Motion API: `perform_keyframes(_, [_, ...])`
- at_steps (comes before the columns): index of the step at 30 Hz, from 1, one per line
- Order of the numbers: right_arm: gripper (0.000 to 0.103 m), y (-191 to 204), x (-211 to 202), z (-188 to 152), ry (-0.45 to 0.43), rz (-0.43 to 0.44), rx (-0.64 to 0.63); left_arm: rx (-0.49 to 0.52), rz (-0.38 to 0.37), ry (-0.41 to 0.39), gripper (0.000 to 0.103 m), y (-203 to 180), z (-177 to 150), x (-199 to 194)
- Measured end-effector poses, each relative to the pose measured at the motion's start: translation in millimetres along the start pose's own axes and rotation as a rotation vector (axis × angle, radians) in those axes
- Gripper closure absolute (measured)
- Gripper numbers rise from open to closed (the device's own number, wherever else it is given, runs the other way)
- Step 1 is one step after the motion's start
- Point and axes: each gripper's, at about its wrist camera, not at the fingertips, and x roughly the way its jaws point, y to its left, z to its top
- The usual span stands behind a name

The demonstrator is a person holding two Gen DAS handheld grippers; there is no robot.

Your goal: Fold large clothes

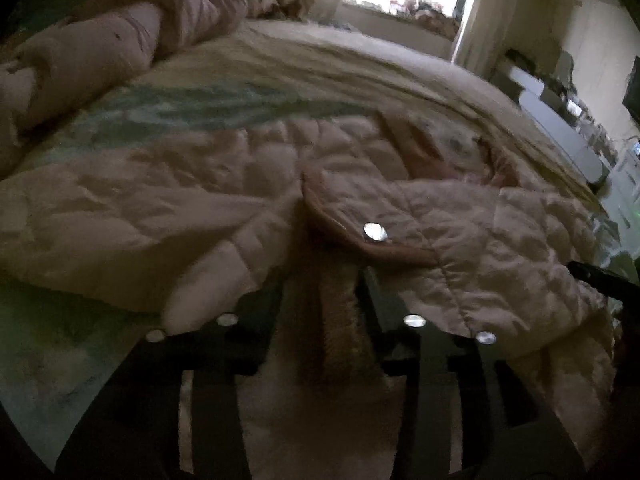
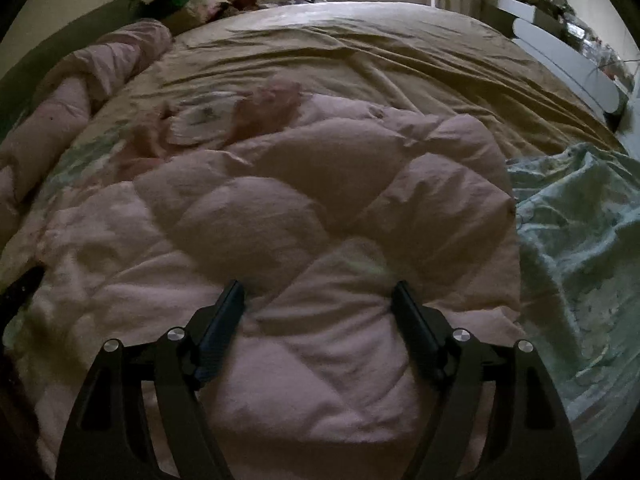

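the pink quilted jacket (image 2: 304,216) is lying spread on the bed (image 2: 360,48). the left gripper (image 1: 320,300) jaws are pinching its fuzzy front edge to lift a fold; the right gripper (image 2: 320,300) jaws are hovering spread over its padded panel.

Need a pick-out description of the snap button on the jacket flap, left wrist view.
Start at the bed, then the pink quilted jacket spread across it. On the darker-trimmed flap at its middle sits one shiny round snap, the only metal disc on fabric rather than on the left claw.
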Motion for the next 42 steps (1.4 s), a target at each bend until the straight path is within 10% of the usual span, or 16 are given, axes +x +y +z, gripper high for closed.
perform_keyframes(12, [0.014,40,-46,-23,-0.096,0.152,-0.092,0.027,-0.201,0.001,0.032,-47,6,-41])
perform_keyframes(21, [0.014,38,-10,-27,0.021,0.131,-0.066,0.080,-0.129,0.138,0.032,-48,-22,17])
perform_keyframes(31, [0.014,41,-16,-34,0.007,0.129,-0.045,0.123,-0.122,0.042,0.032,-49,-22,-11])
perform_keyframes(42, [0.006,68,-68,-33,-0.112,0.177,-0.058,0.089,-0.068,-0.028,0.009,-22,-8,-52])
